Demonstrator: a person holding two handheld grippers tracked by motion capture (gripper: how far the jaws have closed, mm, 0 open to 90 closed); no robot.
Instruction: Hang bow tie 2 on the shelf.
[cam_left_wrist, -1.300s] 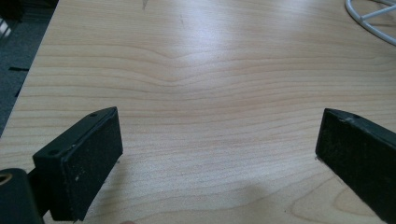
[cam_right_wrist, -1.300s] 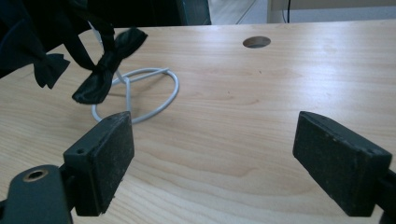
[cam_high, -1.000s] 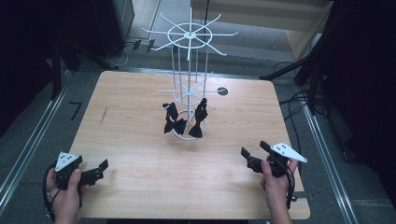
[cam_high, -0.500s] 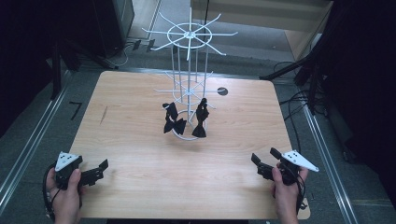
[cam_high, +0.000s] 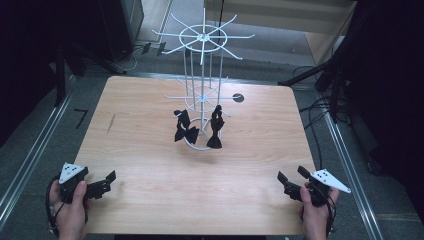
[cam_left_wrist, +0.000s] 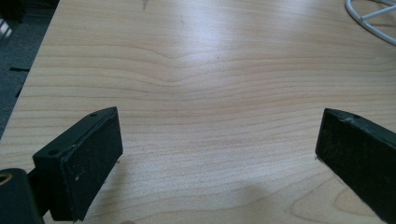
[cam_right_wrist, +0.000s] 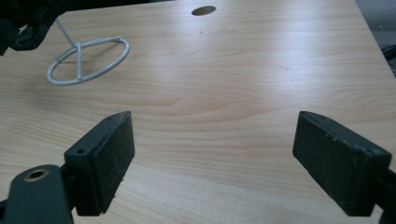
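A white wire rack (cam_high: 202, 75) stands at the middle of the wooden table (cam_high: 150, 165), on a round wire base (cam_right_wrist: 88, 59). Two black bow ties (cam_high: 185, 126) (cam_high: 216, 127) hang from its lower arms. My left gripper (cam_high: 106, 182) is held low at the table's near left corner, jaws wide apart with only bare wood between them (cam_left_wrist: 219, 154). My right gripper (cam_high: 291, 178) is at the near right corner, also open and empty (cam_right_wrist: 212, 158). The rack's base edge (cam_left_wrist: 371, 21) shows at the top right of the left gripper view.
A dark round hole (cam_high: 238, 98) lies in the tabletop right of the rack, also seen as the hole (cam_right_wrist: 203, 10) in the right gripper view. Metal rails (cam_high: 30, 155) run along both sides of the table. Cables (cam_high: 320, 107) lie on the floor at right.
My right gripper has pulled back toward the near right edge of the table and a bit to the right. The left gripper has stayed put.
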